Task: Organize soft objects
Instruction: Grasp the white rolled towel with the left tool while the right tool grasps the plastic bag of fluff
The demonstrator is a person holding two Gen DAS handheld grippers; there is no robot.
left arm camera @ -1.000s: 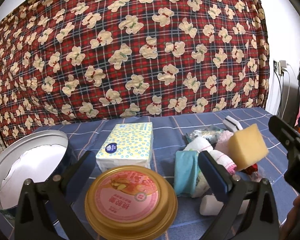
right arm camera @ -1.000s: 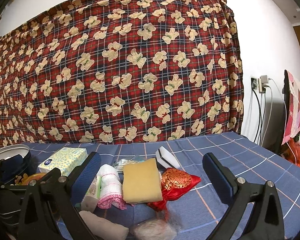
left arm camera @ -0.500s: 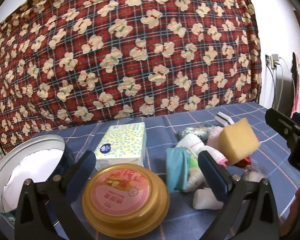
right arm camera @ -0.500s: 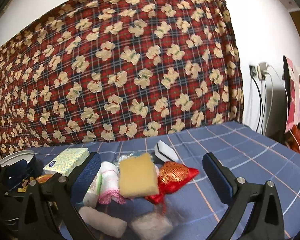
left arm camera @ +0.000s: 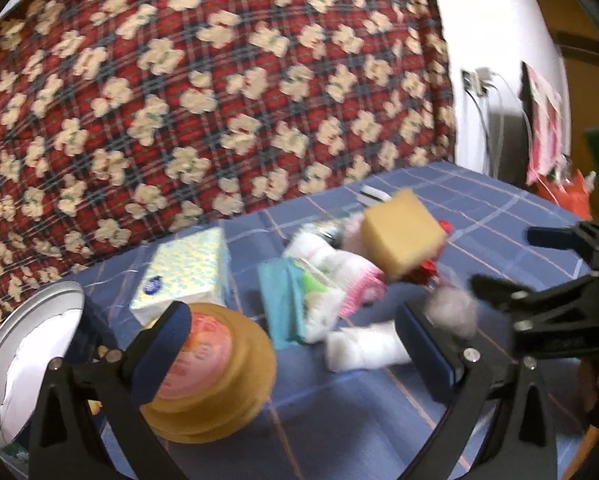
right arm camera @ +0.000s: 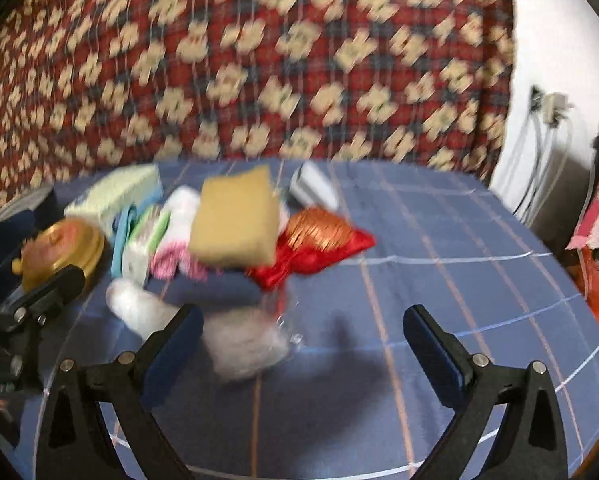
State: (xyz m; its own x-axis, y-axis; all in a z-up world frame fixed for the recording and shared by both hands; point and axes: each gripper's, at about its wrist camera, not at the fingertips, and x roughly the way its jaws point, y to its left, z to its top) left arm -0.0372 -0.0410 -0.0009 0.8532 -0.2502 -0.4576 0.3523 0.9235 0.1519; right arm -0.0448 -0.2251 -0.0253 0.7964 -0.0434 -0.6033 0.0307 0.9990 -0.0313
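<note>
Both grippers, right gripper (right arm camera: pixel 299 328) and left gripper (left arm camera: pixel 295 328), spread empty; the blurred grey fluff (right arm camera: pixel 245 344) probably slips a shallow pinch.

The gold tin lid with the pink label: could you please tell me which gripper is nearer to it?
Left. The left gripper hangs right over the gold tin lid, one finger crossing it in view. The right gripper is off to the lid's right, beyond the soft pile, near the grey fluff.
</note>
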